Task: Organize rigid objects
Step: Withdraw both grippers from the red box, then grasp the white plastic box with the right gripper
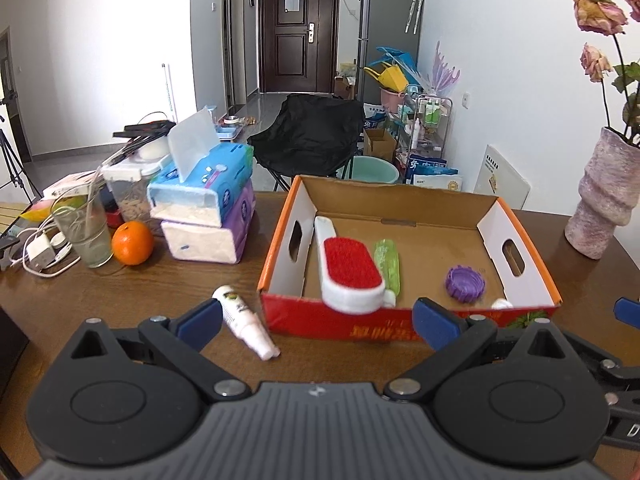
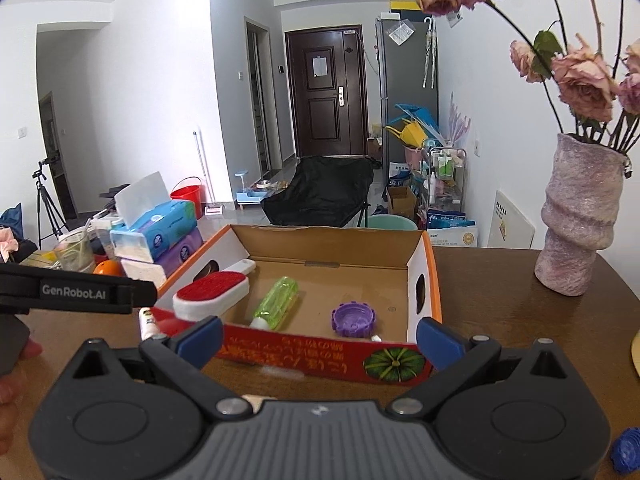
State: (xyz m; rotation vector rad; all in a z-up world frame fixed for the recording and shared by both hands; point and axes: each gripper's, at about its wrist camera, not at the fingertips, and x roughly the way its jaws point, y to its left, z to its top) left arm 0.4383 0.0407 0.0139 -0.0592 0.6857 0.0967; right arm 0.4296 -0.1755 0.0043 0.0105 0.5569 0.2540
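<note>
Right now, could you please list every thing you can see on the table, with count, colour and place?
cardboard box: 1, brown with orange rim, table centre
red-and-white lint brush: 1, in box, left side
green transparent bottle: 1, in box, beside brush
purple ridged cap: 1, in box, right
white spray bottle: 1, on table, left of box
orange fruit: 1, left
tissue packs: 2, blue on purple, left
drinking glass: 1, clear, left
pink vase: 1, right
blue ridged cap: 1, right, near edge
left gripper: open
right gripper: open

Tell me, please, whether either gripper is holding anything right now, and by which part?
Nothing is held: the left gripper and the right gripper are both open and empty in front of the cardboard box.
</note>
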